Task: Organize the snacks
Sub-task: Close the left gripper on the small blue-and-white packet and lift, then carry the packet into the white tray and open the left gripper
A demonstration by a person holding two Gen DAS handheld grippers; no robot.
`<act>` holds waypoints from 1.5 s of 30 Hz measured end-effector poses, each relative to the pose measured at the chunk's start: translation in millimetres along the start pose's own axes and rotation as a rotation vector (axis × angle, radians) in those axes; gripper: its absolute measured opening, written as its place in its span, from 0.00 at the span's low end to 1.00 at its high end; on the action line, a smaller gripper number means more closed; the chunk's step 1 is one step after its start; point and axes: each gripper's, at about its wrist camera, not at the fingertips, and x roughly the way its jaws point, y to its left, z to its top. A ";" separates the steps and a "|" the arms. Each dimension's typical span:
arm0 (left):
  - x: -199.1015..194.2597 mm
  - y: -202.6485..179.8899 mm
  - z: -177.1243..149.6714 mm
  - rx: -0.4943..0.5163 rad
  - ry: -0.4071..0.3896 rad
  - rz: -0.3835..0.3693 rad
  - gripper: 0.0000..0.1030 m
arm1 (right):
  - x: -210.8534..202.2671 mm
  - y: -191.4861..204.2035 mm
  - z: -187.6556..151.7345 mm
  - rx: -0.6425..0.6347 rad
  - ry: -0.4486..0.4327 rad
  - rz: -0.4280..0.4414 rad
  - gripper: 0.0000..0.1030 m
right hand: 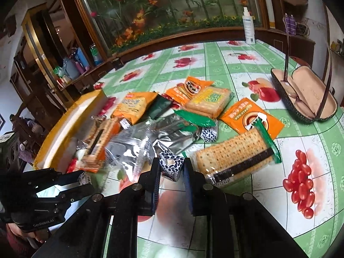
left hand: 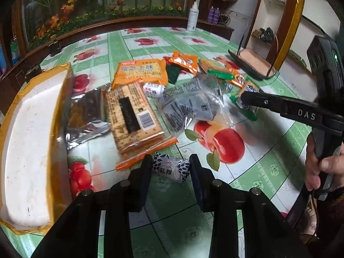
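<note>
Snack packs lie in a loose pile on the fruit-print tablecloth point(left hand: 258, 161): cracker packs point(left hand: 133, 116) point(right hand: 234, 157), orange packs point(right hand: 251, 116) and silver wrappers point(right hand: 172, 137). My left gripper point(left hand: 171, 161) is shut on a small white candy with a dark leaf print point(left hand: 172, 168), close to the table's near edge. My right gripper point(right hand: 171, 161) is shut on a similar blue-and-white wrapped candy point(right hand: 172, 167) at the pile's near side. In the left wrist view the right gripper point(left hand: 244, 99) reaches in from the right. The left gripper point(right hand: 80, 179) shows at the lower left of the right wrist view.
A box with a white inside and yellow taped rim point(left hand: 32, 139) point(right hand: 64, 129) stands left of the pile. An open glasses case point(left hand: 253, 64) point(right hand: 305, 94) lies at the back right. A white spray bottle point(left hand: 191, 17) point(right hand: 248, 28) stands by the far edge.
</note>
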 end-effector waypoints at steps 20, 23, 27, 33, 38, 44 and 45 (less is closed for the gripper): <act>-73.8 140.8 -15.7 -0.307 -0.139 0.192 0.33 | 57.6 164.5 31.4 -0.177 0.156 0.371 0.22; -78.0 164.4 -27.1 -0.360 -0.135 0.239 0.33 | 73.0 201.6 26.0 -0.228 0.192 0.406 0.22; -81.9 188.3 -38.9 -0.416 -0.135 0.277 0.33 | 93.4 245.6 10.9 -0.322 0.230 0.413 0.22; -83.2 212.5 -31.1 -0.445 -0.125 0.300 0.33 | 120.5 258.7 27.3 -0.331 0.231 0.372 0.22; -77.5 225.5 5.5 -0.434 -0.106 0.304 0.33 | 158.8 248.5 70.7 -0.236 0.275 0.328 0.22; -34.7 256.4 52.0 -0.450 -0.038 0.330 0.33 | 209.6 252.3 112.1 -0.182 0.312 0.270 0.22; -27.0 262.0 54.9 -0.461 -0.030 0.325 0.33 | 217.5 251.7 116.9 -0.177 0.311 0.246 0.22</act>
